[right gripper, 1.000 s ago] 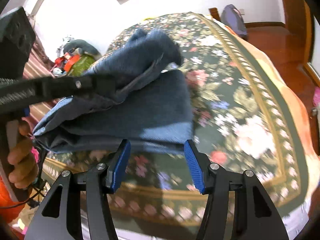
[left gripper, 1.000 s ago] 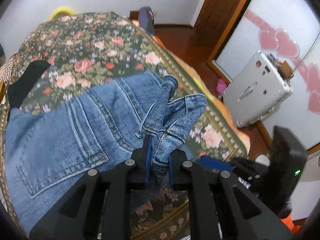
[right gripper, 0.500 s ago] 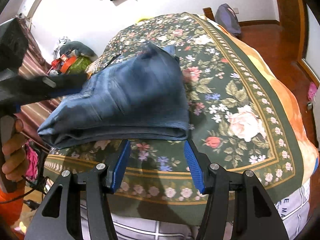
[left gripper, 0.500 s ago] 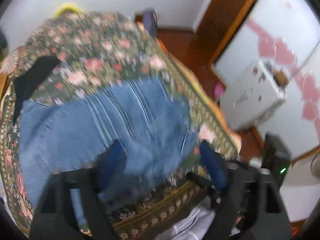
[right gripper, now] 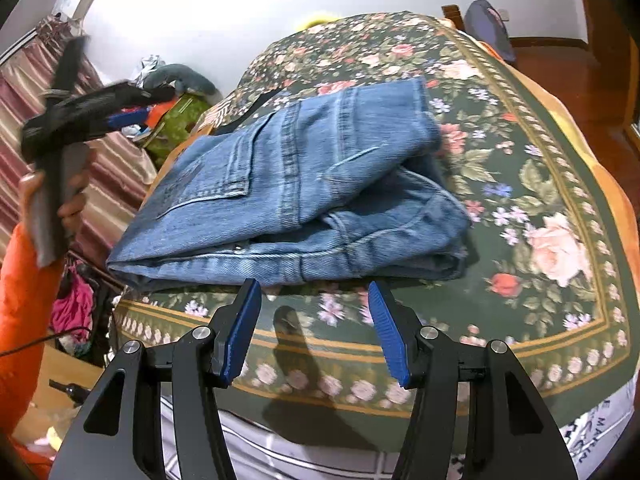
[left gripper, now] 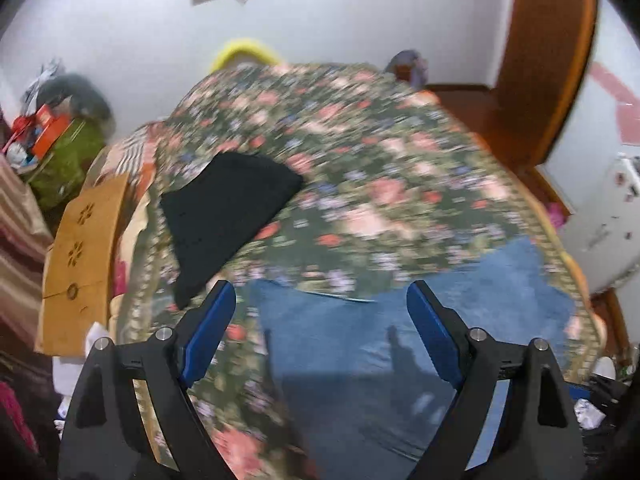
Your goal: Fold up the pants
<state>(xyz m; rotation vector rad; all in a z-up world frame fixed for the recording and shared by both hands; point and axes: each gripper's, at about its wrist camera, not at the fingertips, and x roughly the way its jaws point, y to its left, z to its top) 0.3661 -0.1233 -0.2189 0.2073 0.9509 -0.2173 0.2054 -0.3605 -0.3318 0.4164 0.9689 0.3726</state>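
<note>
The blue jeans point(right gripper: 304, 184) lie folded in a stack on the floral bedspread point(right gripper: 540, 184), back pocket up. My right gripper point(right gripper: 314, 300) is open and empty, just in front of the near edge of the jeans. My left gripper point(left gripper: 320, 304) is open and empty, above the jeans point(left gripper: 400, 340) in its blurred view. In the right wrist view the left gripper point(right gripper: 80, 112) is held up high at the left, away from the jeans, in a hand with an orange sleeve.
A black garment point(left gripper: 224, 208) lies on the bedspread point(left gripper: 360, 152) beyond the jeans. A wooden board point(left gripper: 80, 256) and clutter point(left gripper: 60, 140) stand left of the bed. A white appliance point(left gripper: 608, 216) and wooden door frame point(left gripper: 552, 64) are at the right.
My left gripper let go of the jeans' waistband, opened, and lifted up and back to the left. The jeans dropped into a folded stack. My right gripper stayed open and drew back slightly.
</note>
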